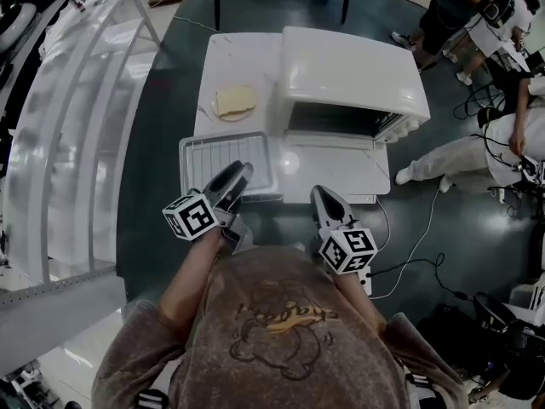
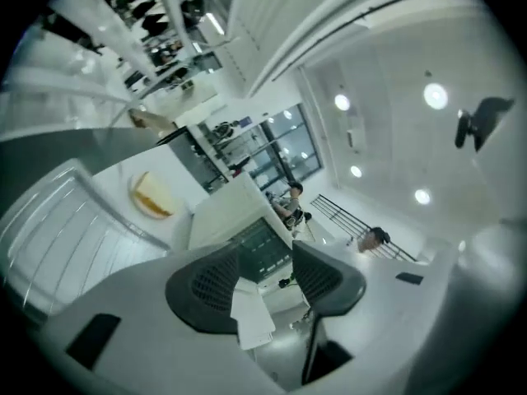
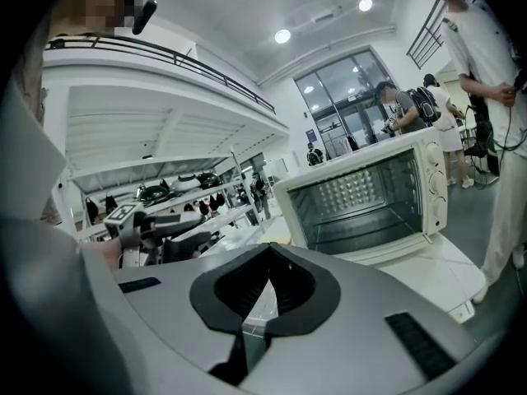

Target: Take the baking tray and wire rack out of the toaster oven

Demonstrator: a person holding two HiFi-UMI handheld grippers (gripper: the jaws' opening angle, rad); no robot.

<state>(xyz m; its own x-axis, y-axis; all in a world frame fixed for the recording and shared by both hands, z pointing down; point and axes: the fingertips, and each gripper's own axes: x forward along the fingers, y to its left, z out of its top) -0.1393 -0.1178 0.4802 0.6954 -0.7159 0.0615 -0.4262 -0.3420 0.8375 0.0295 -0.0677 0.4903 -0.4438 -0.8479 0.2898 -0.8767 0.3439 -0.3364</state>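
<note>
A white table point(image 1: 243, 54) carries everything. The toaster oven point(image 1: 349, 75) takes up its right half, with the door point(image 1: 328, 164) folded down flat toward the table's front edge. In the right gripper view the oven point(image 3: 370, 196) shows its lit cavity head-on.

The baking tray point(image 1: 184, 164) sits outside the oven at the table's front-left corner, just beside the lowered door. The wire rack point(image 1: 213, 156) appears to lie inside the tray, though the steep angle leaves that a little unsure.

The left gripper point(image 1: 237, 174) hovers over the tray's front right part; its own view shows the jaws point(image 2: 268, 257) spread apart with only the oven visible between them. The right gripper point(image 1: 321, 192) is at the door's front edge, its jaws point(image 3: 270, 257) brought together at the tips on nothing.

Behind the tray, near the table's left edge, a slice of bread point(image 1: 234, 102) lies on a small plate.
</note>
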